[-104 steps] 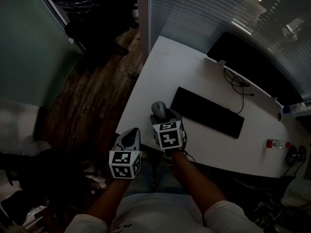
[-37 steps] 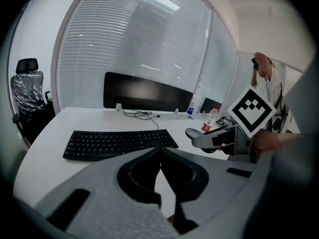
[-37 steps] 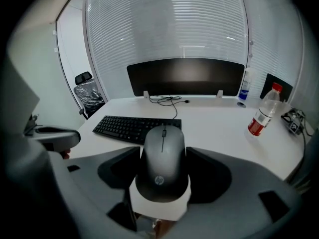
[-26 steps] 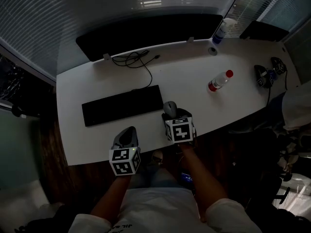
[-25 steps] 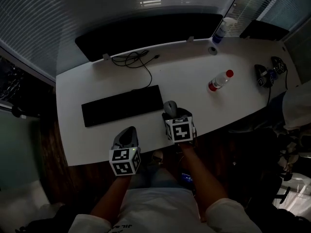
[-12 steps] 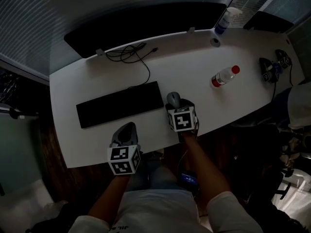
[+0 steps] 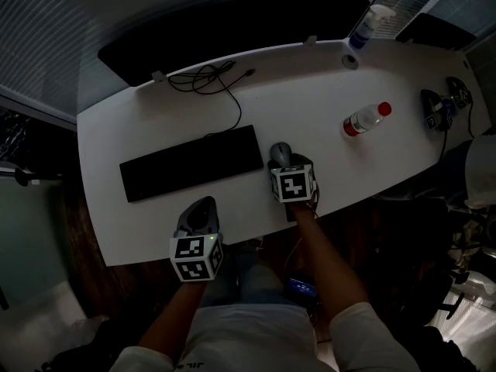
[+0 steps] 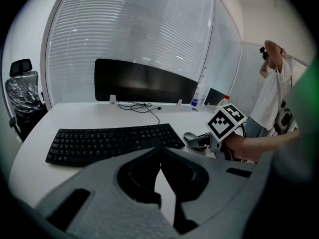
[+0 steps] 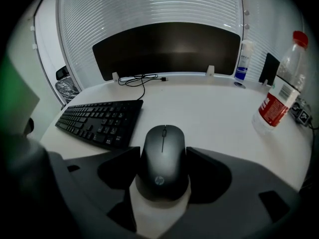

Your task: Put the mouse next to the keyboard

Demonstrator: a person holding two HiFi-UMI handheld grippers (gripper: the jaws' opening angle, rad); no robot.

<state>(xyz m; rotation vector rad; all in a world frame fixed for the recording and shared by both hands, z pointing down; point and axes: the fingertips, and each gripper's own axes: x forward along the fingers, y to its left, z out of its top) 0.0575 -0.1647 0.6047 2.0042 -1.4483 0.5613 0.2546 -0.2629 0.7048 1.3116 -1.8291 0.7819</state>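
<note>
A dark mouse [image 7: 280, 152] [image 9: 163, 158] sits between the jaws of my right gripper [image 7: 282, 160] [image 9: 163, 156], whose pads press its two sides, so the gripper is shut on it. The mouse is just off the right end of the black keyboard [image 7: 191, 163] [image 9: 102, 119], low over the white desk [image 7: 310, 99]. My left gripper [image 7: 200, 211] [image 8: 160, 156] hovers at the desk's near edge in front of the keyboard [image 8: 112, 141], jaws shut on nothing. In the left gripper view, the right gripper [image 8: 199, 142] holds the mouse [image 8: 190, 136] beside the keyboard.
A wide black monitor [image 7: 232, 29] stands along the back edge, with a loose cable [image 7: 209, 80] before it. A red-capped bottle [image 7: 366, 119] lies to the right, a spray bottle [image 7: 368, 25] at the back right, dark gear [image 7: 442, 107] at the far right. A person [image 8: 274, 83] stands beyond the desk.
Four seconds ago the mouse was held by the keyboard's left end; now it is at the right end. Over the last second the right gripper pushed it slightly farther onto the desk.
</note>
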